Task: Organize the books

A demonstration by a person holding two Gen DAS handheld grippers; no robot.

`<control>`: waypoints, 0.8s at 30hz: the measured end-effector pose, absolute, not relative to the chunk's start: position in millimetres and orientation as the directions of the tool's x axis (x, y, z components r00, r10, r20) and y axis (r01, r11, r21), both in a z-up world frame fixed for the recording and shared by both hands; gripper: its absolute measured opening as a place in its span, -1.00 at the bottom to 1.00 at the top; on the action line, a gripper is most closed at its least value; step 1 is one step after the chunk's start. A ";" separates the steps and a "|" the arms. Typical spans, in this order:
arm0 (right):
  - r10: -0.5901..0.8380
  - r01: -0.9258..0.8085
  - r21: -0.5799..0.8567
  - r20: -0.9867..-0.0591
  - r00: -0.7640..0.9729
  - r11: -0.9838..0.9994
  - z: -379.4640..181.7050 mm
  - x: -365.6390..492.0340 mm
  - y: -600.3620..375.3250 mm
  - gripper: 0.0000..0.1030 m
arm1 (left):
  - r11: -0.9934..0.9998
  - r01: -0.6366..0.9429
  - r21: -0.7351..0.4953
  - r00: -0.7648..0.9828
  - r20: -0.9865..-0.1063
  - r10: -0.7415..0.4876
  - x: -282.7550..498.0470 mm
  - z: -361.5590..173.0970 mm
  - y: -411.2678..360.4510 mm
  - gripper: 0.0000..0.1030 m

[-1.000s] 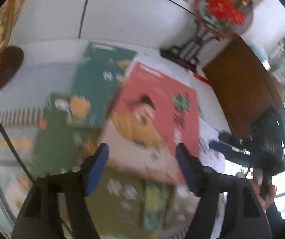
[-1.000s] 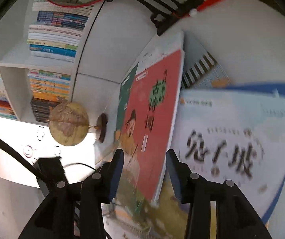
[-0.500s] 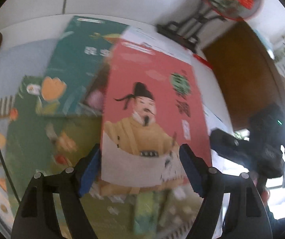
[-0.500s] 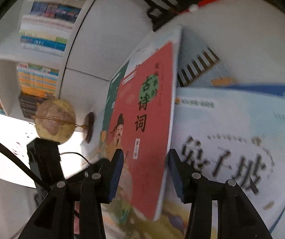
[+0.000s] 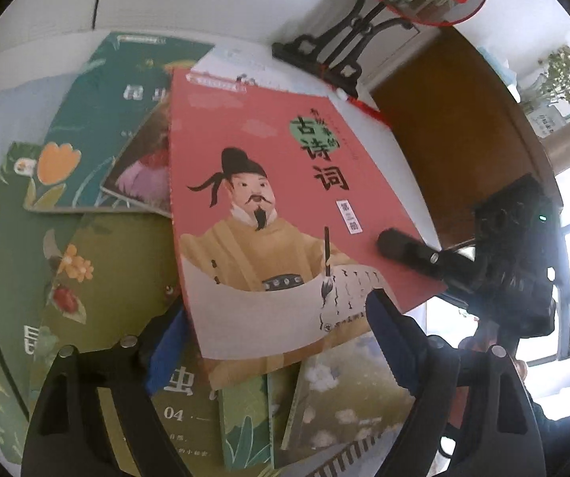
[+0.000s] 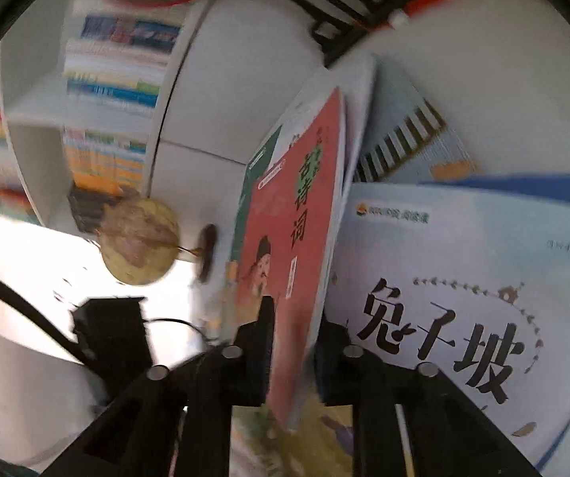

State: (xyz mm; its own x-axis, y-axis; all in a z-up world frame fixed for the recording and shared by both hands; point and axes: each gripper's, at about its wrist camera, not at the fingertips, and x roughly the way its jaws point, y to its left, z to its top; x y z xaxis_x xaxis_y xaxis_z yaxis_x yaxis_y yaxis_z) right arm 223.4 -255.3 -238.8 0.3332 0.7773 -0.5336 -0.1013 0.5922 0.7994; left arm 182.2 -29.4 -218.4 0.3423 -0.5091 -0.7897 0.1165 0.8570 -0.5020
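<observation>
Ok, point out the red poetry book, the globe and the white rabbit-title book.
red poetry book (image 5: 269,183), left wrist view, cover centre.
globe (image 6: 139,240), right wrist view, sphere middle.
white rabbit-title book (image 6: 463,262), right wrist view, cover above title.

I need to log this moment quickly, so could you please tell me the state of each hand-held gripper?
Left hand-held gripper: open, its jaws have just widened, straddling the red book's lower edge.
Right hand-held gripper: has just shut on the red book.

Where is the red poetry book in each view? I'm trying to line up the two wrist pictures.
Left wrist: red poetry book fills the centre, cover up, lying over green books, its near edge between the open left claw.
Right wrist: seen edge-on at centre, pinched by the right claw.
Shared landmark: the black fan stand.
</observation>
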 end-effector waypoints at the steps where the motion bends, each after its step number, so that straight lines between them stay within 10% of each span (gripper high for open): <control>1: 0.747 -0.126 0.760 -0.570 0.342 0.638 -232.4 220.6 -249.9 -0.78 | 0.873 0.121 -0.472 0.367 -0.796 -0.481 179.7 -215.6 -30.6 0.41; 3: 0.692 -0.183 0.678 -0.630 0.352 0.711 -221.9 213.2 -240.1 -0.78 | 0.927 0.136 -0.349 0.420 -0.828 -0.373 172.9 -209.5 -37.8 0.05; 7: 0.637 -0.317 0.553 -0.683 0.358 0.771 -196.8 194.5 -220.5 -0.75 | 0.971 0.238 -0.025 0.513 -0.845 -0.148 153.0 -197.0 -72.6 0.03; 24: 0.614 -0.510 0.419 -0.726 0.309 0.751 -155.1 114.2 -179.6 -0.71 | 0.977 0.211 0.017 0.642 -0.757 -0.125 70.2 -118.7 -40.9 0.01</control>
